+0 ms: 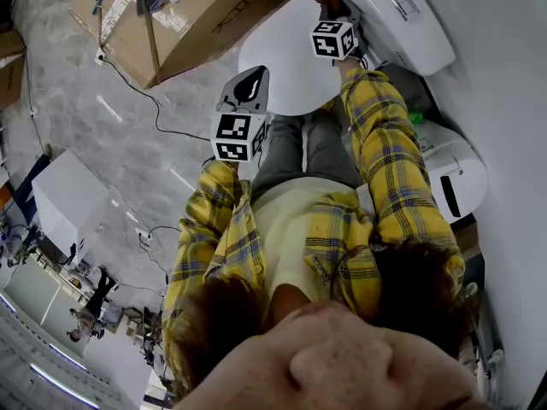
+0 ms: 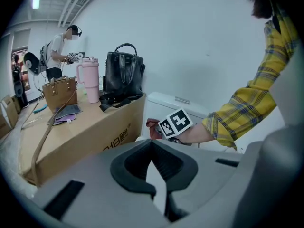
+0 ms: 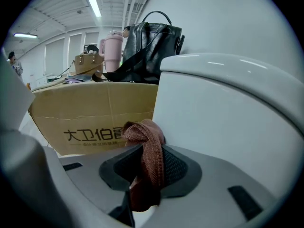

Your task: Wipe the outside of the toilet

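Wiping seems to be under way at the back of the toilet (image 1: pixel 291 67), a white one standing against a white wall with its lid down. The right gripper (image 3: pixel 149 172) has its fingers (image 3: pixel 178 167) pinching a bunched reddish-brown cloth (image 3: pixel 147 137), and it holds this right up by the side of the tank (image 3: pixel 228 103), just under the tank's lid. Whether the cloth actually touches the porcelain cannot be told. Nothing shows which parts are already clean. Judging by where the cloth is, the seat lid and the bowl's outside probably remain. The left gripper (image 2: pixel 154 163) hangs above the closed lid, well apart from the tank, its fingers pressed together at the tips with nothing between them. Beside the toilet stands a large cardboard box (image 3: pixel 90 113) carrying a black bag (image 3: pixel 152 42) and a pink tumbler (image 3: pixel 113 49).
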Demonstrator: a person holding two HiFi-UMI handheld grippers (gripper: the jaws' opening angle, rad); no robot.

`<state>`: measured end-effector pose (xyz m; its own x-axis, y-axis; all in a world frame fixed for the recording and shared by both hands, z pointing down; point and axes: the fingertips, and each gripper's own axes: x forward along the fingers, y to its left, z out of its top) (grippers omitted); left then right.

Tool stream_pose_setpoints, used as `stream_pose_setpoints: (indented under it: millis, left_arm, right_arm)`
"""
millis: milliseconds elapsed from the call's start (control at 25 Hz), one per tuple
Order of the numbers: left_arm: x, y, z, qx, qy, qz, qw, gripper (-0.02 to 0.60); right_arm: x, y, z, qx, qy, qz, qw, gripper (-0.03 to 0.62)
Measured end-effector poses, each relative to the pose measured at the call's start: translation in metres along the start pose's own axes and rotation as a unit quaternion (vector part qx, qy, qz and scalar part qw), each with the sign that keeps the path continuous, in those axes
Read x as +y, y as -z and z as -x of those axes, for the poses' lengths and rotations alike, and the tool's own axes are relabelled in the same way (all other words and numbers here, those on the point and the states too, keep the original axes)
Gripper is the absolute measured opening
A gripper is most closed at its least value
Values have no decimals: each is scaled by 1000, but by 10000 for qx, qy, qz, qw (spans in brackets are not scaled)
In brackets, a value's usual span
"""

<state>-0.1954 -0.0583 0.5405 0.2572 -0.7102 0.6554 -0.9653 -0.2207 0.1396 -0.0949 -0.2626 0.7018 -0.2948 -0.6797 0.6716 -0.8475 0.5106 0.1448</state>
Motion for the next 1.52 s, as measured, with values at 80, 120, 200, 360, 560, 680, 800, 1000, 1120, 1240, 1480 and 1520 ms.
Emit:
stream_pose_setpoints:
  millis: [80,120,200,360,560,680,800,1000,1120,1240,1480,1520]
  left_arm:
    - [-1,2,-1,28,37,-21,10000,2]
    - [-2,3,-1,42,60,-38,10000,3]
    - [-3,4,-2,64,113,-80,9999,2]
    - [-11,4,-4,52,263,-165,9995,3]
    - [-22,3,-8,48,474,-290,9984,2]
    - [-32,0,-10,25,596,-368,9975,3]
    - [-43,-1,-11,33,725,-457,9963,2]
    - [-61,-1,-14,74,931,-635,9936,2]
    - [-72,-4,-16,83,1070,-761,9913,2]
    - [-82,-5,-19,109,1199,-881,9888,2]
    - [-99,-8,-24,111,1419,-1044,9843,2]
    - [-101,-8,-25,117,1448,-1068,9836,2]
  right_arm:
    - [-2,6,1,66,51,25,10000,124]
    - [-2,9,2,98,69,22,9999,124]
    - [-3,17,7,158,92,-23,9998,124]
    - [-7,40,22,291,135,-84,9995,124]
    - [-16,69,45,459,248,-154,9985,124]
    - [-24,85,59,535,332,-203,9978,124]
    - [-33,98,72,588,404,-286,9970,124]
    - [-46,117,91,630,525,-400,9958,124]
    - [-56,125,101,646,625,-484,9948,124]
    - [-64,133,110,663,708,-559,9937,124]
    - [-75,149,126,692,813,-677,9920,124]
    - [-76,151,129,698,835,-708,9915,124]
